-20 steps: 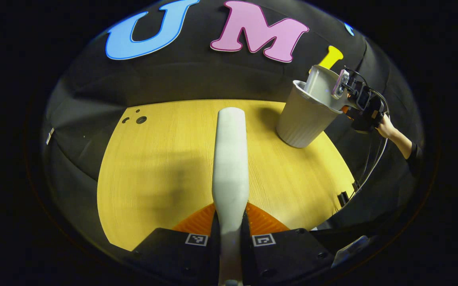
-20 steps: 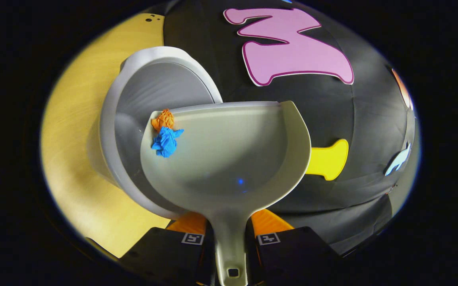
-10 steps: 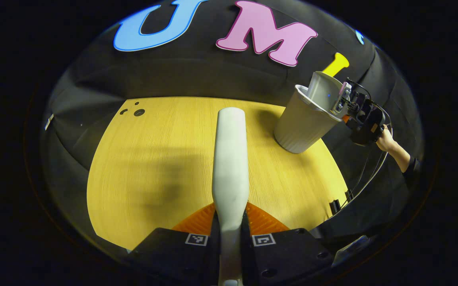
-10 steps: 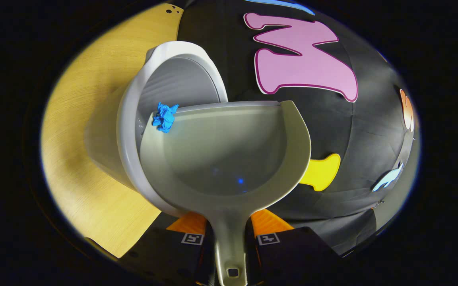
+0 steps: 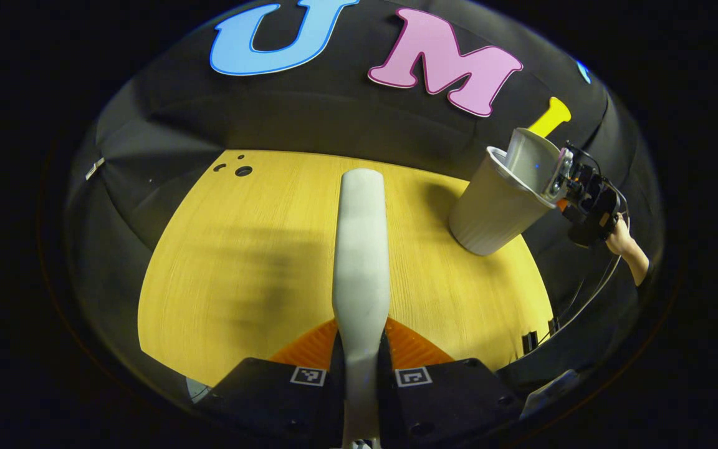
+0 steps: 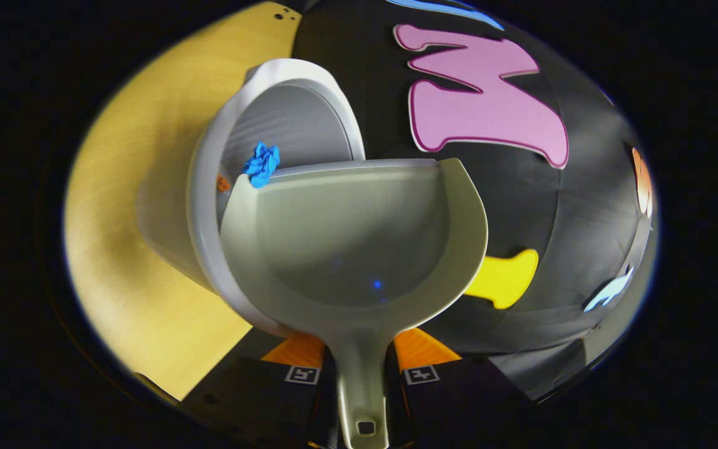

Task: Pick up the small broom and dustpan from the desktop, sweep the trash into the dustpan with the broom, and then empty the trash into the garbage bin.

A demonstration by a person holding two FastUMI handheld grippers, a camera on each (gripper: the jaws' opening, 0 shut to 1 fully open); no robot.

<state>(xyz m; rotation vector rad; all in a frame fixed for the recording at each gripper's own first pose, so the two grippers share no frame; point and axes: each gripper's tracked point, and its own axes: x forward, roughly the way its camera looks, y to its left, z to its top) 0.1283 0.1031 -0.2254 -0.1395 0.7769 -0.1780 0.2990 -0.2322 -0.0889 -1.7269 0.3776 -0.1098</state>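
Both grippers grip: left [image 5: 361, 365] the broom [image 5: 361, 249], right [image 6: 361, 368] the dustpan [image 6: 353, 243], seemingly tipped over the bin [image 6: 209, 206].

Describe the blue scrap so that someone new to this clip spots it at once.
Start at the pale garbage bin on the yellow desktop. The dustpan tips over its mouth; the crumpled blue scrap sits at the pan's upper-left lip. It is bright blue, unlike the orange scrap inside the bin.
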